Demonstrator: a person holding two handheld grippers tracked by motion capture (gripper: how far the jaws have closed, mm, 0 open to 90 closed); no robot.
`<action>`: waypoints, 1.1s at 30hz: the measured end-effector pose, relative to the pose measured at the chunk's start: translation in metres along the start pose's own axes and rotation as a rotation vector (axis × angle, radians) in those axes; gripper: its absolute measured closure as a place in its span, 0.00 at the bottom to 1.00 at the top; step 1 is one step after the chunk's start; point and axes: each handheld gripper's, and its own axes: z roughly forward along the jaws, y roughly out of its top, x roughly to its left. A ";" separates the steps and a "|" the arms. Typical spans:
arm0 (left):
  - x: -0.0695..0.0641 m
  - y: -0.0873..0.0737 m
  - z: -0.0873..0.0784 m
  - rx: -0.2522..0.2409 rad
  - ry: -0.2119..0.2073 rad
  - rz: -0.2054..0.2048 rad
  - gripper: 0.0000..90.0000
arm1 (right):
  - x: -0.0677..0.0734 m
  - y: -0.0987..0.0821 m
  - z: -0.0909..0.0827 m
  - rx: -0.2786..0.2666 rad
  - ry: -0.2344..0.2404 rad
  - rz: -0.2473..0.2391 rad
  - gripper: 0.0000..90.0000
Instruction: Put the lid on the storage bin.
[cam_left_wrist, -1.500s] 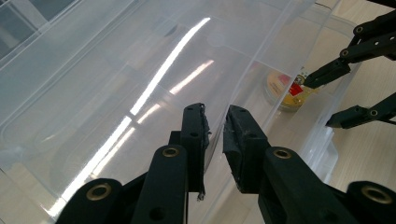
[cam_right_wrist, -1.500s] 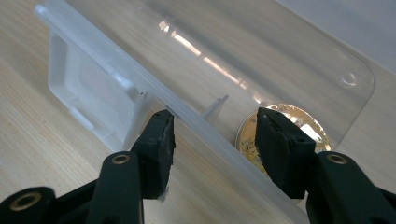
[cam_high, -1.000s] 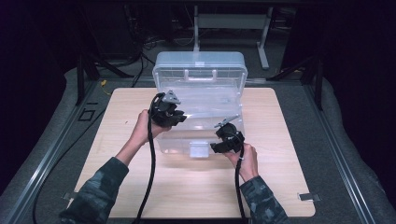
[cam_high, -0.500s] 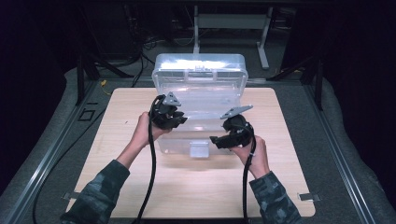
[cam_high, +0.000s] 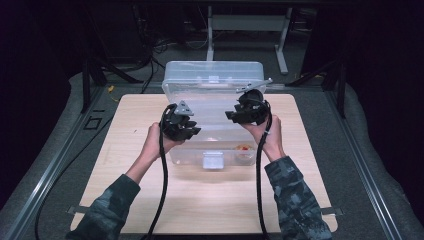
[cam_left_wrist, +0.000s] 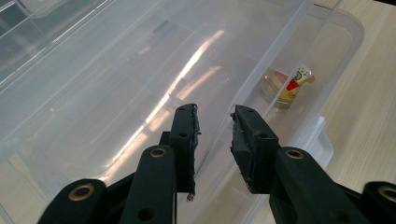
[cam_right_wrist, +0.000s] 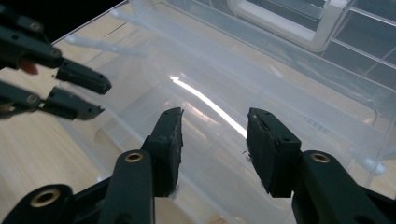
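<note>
Two grippers hang over one clear plastic bin (cam_high: 215, 125), which sits on the far half of the wooden table (cam_high: 125, 190), its long axis running away from us and its hinged lid (cam_high: 215, 77) thrown back past the far edge. At the left we see bare board between the bin's wall and the table's edge, and a wide open strip along the near side. Our left gripper (cam_high: 186, 131) hovers at the bin's left rim; in the left gripper view its jaws straddle the thin lid edge with a gap, pads not pressing, having just been opening a little. A small red, yellow and white packet (cam_left_wrist: 286, 85) lies in the bin's near right corner; its print is too small to read. Our right gripper (cam_high: 239, 116) is raised above the bin's right side, jaws apart around nothing, having just been closing.
</note>
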 end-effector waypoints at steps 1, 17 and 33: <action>-0.001 0.000 0.000 0.002 0.003 0.001 0.77 | -0.001 0.001 0.003 -0.005 -0.003 0.005 0.65; -0.012 -0.013 0.003 0.010 -0.001 -0.010 0.72 | 0.003 0.002 0.012 0.000 -0.019 0.027 0.74; -0.017 -0.022 -0.017 0.006 -0.096 -0.058 0.28 | 0.009 -0.012 0.013 0.023 -0.068 0.037 0.85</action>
